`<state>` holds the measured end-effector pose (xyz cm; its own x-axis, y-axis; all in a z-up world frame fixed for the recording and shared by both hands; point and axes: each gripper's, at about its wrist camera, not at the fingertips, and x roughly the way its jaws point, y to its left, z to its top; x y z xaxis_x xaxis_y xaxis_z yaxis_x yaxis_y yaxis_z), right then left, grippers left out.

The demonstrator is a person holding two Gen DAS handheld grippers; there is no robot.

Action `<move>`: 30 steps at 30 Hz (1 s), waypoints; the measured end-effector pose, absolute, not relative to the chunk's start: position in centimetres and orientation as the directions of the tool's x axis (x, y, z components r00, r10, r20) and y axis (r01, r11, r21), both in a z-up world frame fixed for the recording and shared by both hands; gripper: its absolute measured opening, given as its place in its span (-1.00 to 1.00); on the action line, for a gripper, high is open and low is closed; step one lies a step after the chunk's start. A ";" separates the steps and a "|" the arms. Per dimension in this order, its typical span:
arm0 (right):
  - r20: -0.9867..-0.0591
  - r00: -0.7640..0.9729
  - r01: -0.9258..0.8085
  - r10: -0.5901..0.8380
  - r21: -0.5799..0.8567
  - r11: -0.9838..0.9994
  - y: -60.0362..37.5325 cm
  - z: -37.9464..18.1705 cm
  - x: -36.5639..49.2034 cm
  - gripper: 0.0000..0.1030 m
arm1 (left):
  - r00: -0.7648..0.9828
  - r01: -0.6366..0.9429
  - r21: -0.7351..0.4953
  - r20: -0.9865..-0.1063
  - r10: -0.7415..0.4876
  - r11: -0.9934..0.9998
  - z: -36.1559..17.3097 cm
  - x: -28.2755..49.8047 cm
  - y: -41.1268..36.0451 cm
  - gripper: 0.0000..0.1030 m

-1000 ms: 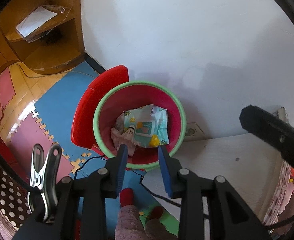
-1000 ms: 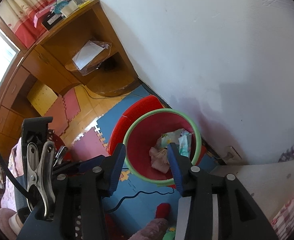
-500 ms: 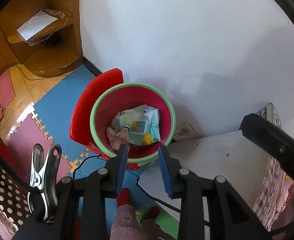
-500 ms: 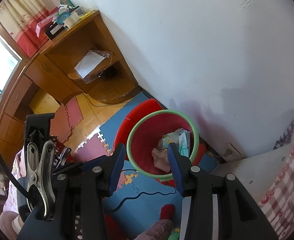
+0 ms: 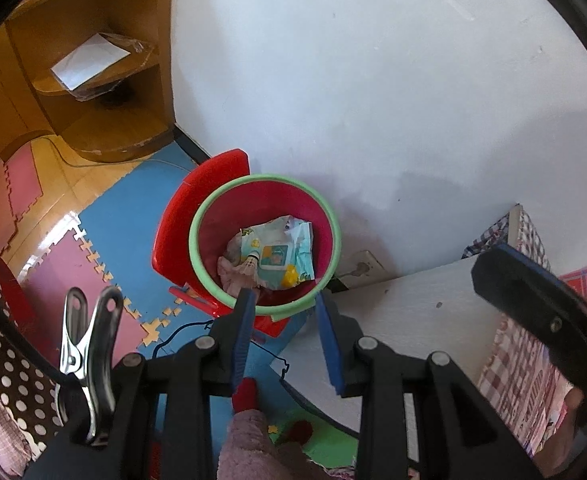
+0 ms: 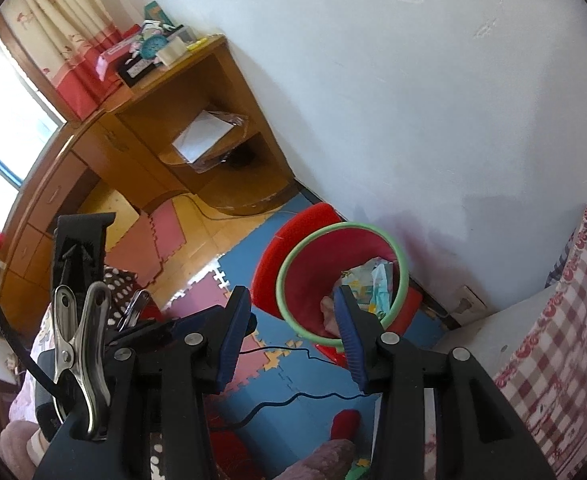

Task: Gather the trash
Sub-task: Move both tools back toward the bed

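Note:
A red bin with a green rim (image 5: 192,236) stands on the floor against the white wall. Inside it lie a pale printed wrapper (image 5: 283,250), a white shuttlecock (image 5: 249,266) and crumpled pink paper (image 5: 229,274). My left gripper (image 5: 284,300) hangs high above the bin's near rim, open, with nothing between its blue pads. My right gripper (image 6: 291,294) is also open and empty, above the floor just left of the bin (image 6: 279,280). The wrapper (image 6: 375,284) shows past its right finger.
A red lid-like panel (image 5: 197,196) leans behind the bin. A wooden desk (image 6: 141,148) with a shelf stands at the left. Foam mats (image 5: 133,220) and a black cable (image 6: 293,396) cover the floor. A white board (image 5: 405,304) and checked cloth (image 6: 553,340) lie at the right. A red-socked foot (image 5: 245,394) is below.
Both grippers have risen and drawn back, so the bin looks smaller and farther below. More of the wall, desk and checked cloth has come into view. The jaws kept their width.

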<state>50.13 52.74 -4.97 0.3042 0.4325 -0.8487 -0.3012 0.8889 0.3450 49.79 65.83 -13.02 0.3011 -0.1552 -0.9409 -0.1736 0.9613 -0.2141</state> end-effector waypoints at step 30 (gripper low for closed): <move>-0.720 0.364 -0.482 0.591 0.397 0.781 47.4 5.9 36.0 -0.13 | 0.410 -0.208 -0.167 -0.910 -0.070 0.964 -1.6 36.1 60.9 -0.36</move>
